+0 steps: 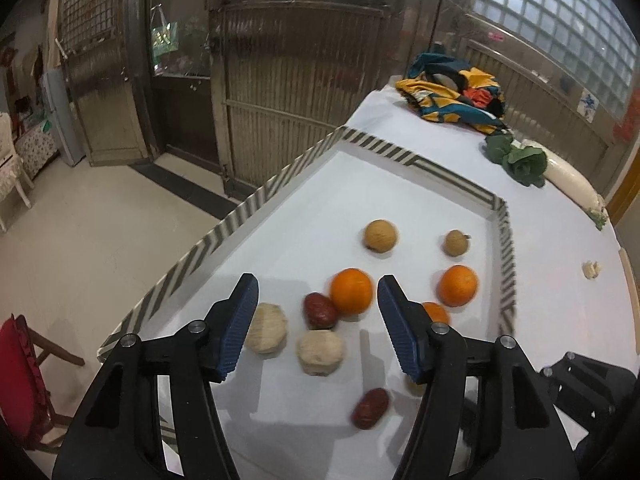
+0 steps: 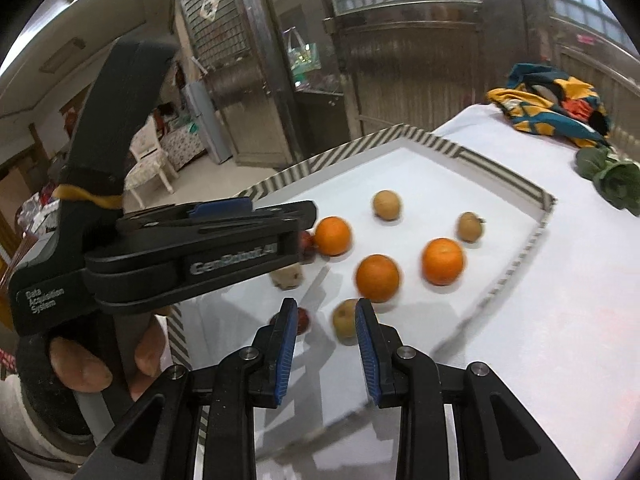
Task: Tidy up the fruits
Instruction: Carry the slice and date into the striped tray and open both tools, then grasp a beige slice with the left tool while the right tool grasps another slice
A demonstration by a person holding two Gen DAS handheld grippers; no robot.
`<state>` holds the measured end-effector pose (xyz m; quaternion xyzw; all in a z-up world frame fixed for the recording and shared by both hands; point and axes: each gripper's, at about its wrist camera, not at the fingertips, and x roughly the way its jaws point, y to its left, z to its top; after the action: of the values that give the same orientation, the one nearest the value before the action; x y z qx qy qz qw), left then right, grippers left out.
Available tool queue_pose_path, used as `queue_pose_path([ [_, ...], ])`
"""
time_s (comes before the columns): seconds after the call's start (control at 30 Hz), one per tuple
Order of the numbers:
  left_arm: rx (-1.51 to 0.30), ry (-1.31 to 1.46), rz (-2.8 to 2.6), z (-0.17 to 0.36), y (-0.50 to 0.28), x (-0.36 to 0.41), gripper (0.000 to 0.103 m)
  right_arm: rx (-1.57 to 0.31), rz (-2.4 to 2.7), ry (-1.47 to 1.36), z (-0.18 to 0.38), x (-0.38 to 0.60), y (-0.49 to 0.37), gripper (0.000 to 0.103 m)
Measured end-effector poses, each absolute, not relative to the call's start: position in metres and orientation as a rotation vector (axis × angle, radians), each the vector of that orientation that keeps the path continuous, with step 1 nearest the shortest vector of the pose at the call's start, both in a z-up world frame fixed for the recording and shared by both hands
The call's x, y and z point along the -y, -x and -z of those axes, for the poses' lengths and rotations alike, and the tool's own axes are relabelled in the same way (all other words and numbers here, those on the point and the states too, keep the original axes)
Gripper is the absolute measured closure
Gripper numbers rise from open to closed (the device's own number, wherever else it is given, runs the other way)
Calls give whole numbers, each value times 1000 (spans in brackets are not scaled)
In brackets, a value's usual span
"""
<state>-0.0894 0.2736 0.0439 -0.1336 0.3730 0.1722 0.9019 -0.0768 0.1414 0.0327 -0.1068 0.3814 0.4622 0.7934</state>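
Note:
On a white tray with a striped rim point(image 1: 256, 200) lie three oranges, two brown round fruits, two pale walnuts and two red dates. My left gripper point(image 1: 318, 284) is open above them; an orange point(image 1: 351, 291) and a red date point(image 1: 319, 311) show in the gap, untouched. Walnuts point(image 1: 266, 328) point(image 1: 320, 354) lie just below, and another date point(image 1: 370, 408) lies nearer. My right gripper point(image 2: 326, 306) hangs over the tray's near edge, jaws drawn close with nothing between them. A yellowish fruit point(image 2: 345, 322) lies on the tray behind its right finger point(image 2: 366, 332). Oranges point(image 2: 377, 278) point(image 2: 443, 261) lie beyond.
A hand point(image 2: 80, 368) holds the left tool's black body point(image 2: 224, 264) at the left of the right wrist view. On the white tablecloth beyond the tray lie a colourful cloth bundle point(image 1: 452, 96), a leafy green point(image 1: 524, 164) and a white radish point(image 1: 572, 180). A red chair point(image 1: 20, 380) stands left.

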Motion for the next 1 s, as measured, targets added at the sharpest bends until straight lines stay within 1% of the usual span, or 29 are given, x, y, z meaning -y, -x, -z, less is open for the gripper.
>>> queue_pose_path([
  [0.23, -755, 230, -292, -54, 82, -236, 41, -814, -902, 196, -38, -105, 70, 74],
  [0.5, -778, 188, -181, -56, 61, -182, 41, -846, -782, 154, -30, -46, 51, 74],
  [0.8, -833, 122, 0, -52, 28, -98, 41, -895, -583, 136, -14, 54, 16, 73],
  [1.0, -863, 91, 67, -49, 10, -57, 41, -899, -415, 157, -15, 130, -30, 70],
])
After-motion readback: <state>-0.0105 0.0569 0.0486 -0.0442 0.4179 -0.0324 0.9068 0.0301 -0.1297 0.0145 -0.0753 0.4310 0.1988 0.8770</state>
